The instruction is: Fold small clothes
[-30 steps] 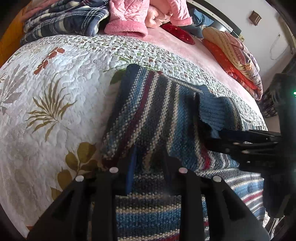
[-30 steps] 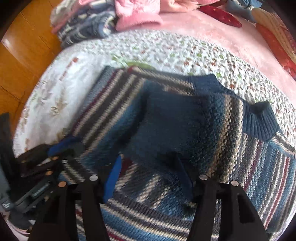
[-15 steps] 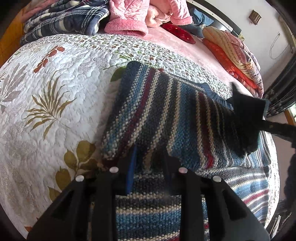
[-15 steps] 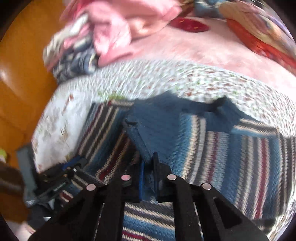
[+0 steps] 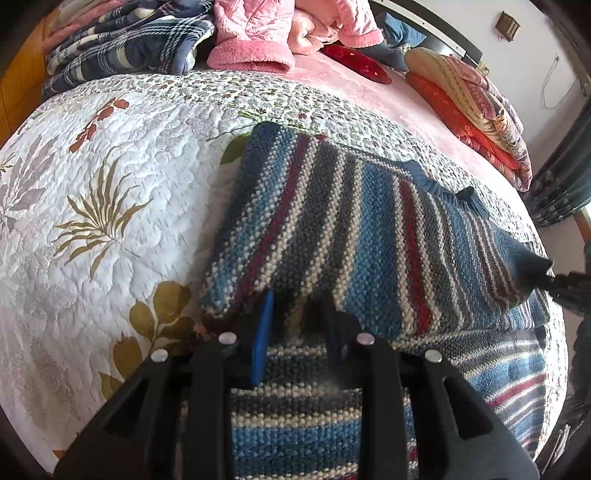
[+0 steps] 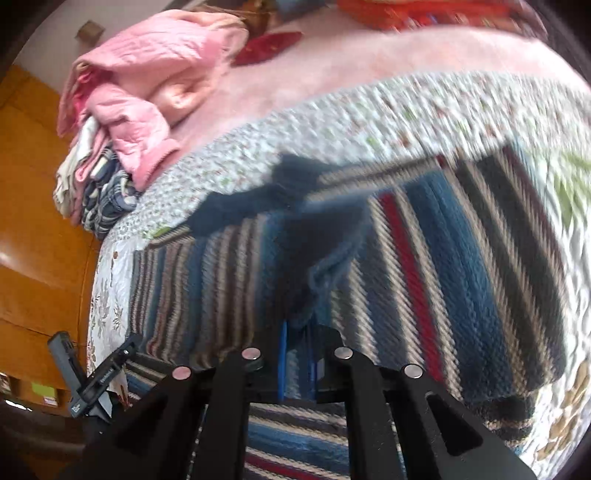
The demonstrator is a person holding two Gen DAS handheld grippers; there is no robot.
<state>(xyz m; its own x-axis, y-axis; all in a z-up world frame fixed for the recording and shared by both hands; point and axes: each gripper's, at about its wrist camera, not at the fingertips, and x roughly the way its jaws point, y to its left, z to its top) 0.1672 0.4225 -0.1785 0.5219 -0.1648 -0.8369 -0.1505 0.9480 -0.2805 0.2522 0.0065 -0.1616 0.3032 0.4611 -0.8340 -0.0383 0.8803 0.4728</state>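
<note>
A knit sweater (image 5: 354, 236) striped in blue, grey, white and red lies on the quilted bedspread (image 5: 110, 177), with one layer doubled over the lower part. My left gripper (image 5: 297, 321) is shut on the near edge of that doubled layer. My right gripper (image 6: 298, 354) is shut on the dark blue sleeve cuff (image 6: 317, 266), which is stretched out across the sweater body. In the left wrist view the right gripper (image 5: 565, 284) shows at the far right, pinching the cuff. The left gripper (image 6: 99, 376) appears low on the left in the blurred right wrist view.
At the head of the bed lie a plaid blanket (image 5: 125, 48), pink fleece clothes (image 5: 258, 33), a red cushion (image 5: 354, 62) and a folded orange patterned quilt (image 5: 472, 99). Wooden floor (image 6: 33, 236) lies past the bed's left edge. Bare quilt spreads left of the sweater.
The right gripper went from open over the sleeve to shut on its cuff, then drew the sleeve out to the right across the sweater. The left gripper has stayed put.
</note>
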